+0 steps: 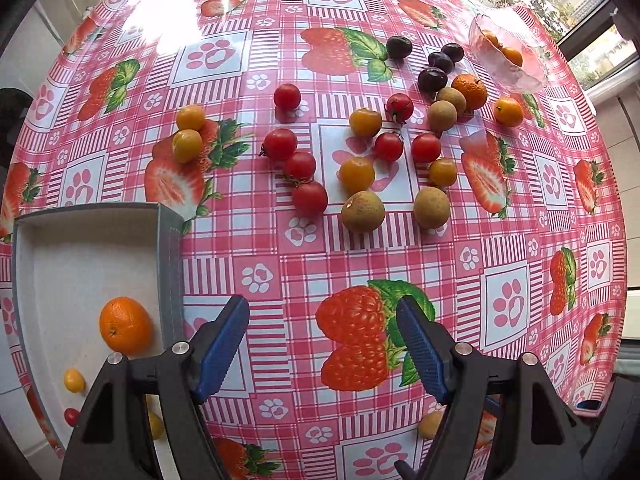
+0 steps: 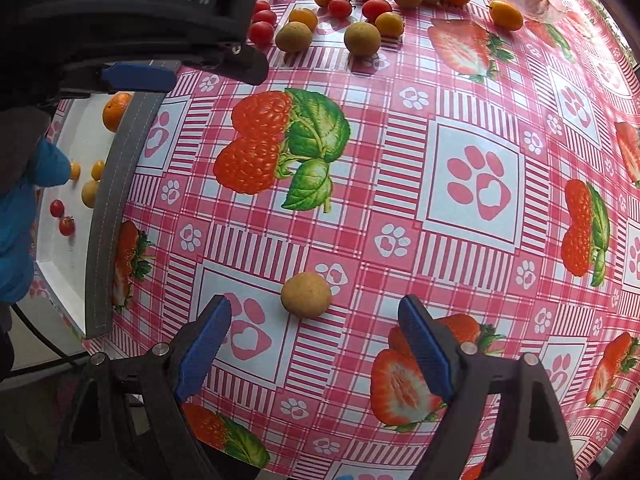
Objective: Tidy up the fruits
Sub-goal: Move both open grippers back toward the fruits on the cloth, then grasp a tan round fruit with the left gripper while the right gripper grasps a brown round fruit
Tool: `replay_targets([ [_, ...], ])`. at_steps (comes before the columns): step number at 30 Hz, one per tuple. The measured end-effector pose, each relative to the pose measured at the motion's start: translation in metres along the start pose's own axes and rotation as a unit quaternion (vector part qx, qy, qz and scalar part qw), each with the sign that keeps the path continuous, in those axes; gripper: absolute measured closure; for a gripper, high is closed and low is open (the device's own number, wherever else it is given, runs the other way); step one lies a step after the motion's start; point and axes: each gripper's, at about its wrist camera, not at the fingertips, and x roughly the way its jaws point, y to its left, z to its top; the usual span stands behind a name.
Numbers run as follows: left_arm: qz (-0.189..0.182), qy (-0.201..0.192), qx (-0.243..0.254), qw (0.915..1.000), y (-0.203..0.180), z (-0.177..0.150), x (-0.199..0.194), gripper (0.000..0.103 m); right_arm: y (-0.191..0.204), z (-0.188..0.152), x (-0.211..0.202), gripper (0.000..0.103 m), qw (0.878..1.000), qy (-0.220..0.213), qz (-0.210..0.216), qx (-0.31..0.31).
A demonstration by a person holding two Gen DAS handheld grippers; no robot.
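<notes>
My left gripper [image 1: 322,312] hangs open over the strawberry-print tablecloth with nothing between its blue pads. To its left a grey-rimmed white tray [image 1: 170,264] holds an orange [image 1: 126,330] and a few small yellow and red fruits. Ahead lie scattered red cherry tomatoes [image 1: 280,144], yellow ones [image 1: 356,174], brown longans [image 1: 362,212], dark plums [image 1: 432,80] and a mandarin [image 1: 472,90]. My right gripper [image 2: 316,312] is open, pointing down at a lone tan longan [image 2: 306,294] that lies in line with the gap, untouched.
A glass bowl [image 1: 520,76] with orange fruit stands at the far right by the window. In the right wrist view the tray rim [image 2: 116,200] runs down the left, with a blue sleeve [image 2: 24,216] over it. The table edge curves close on the right.
</notes>
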Motion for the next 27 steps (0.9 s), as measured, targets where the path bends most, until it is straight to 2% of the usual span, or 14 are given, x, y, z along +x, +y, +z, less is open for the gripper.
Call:
replay_targets([
  [4, -0.004, -0.003, -0.003, 1.0, -0.01, 0.015, 0.012, 0.026, 0.015, 0.002, 0.006, 0.024, 1.0, -0.004, 0.003, 0.001],
  [8, -0.005, -0.008, -0.001, 1.0, -0.02, 0.024, 0.019, 0.026, 0.012, 0.0, 0.006, 0.031, 1.0, -0.003, 0.006, 0.001],
  [10, -0.004, -0.007, 0.002, 1.0, -0.024, 0.028, 0.023, 0.039, 0.009, 0.0, 0.007, 0.034, 1.0, -0.006, 0.002, -0.002],
  [13, -0.001, -0.001, -0.002, 1.0, -0.029, 0.032, 0.032, 0.041, 0.007, 0.003, 0.013, 0.037, 1.0, -0.009, 0.0, -0.008],
  [16, 0.006, -0.007, -0.005, 0.9999, -0.033, 0.035, 0.036, 0.044, 0.011, 0.004, 0.018, 0.046, 1.0, -0.011, -0.003, -0.016],
  [18, 0.01, -0.011, -0.003, 0.9999, -0.036, 0.038, 0.037, 0.051, 0.01, 0.003, 0.018, 0.057, 1.0, -0.013, -0.004, -0.019],
  [19, 0.012, -0.013, -0.001, 0.9998, -0.037, 0.041, 0.037, 0.062, 0.005, 0.01, 0.016, 0.06, 1.0, -0.013, -0.003, -0.021],
  [21, 0.018, -0.015, 0.005, 0.9997, -0.037, 0.046, 0.037, 0.073, 0.005, 0.013, 0.015, 0.075, 1.0, -0.012, -0.001, -0.023],
  [27, 0.009, -0.018, 0.007, 0.9998, -0.03, 0.05, 0.031, 0.074, -0.013, 0.022, 0.014, 0.075, 1.0, -0.009, 0.019, -0.016],
])
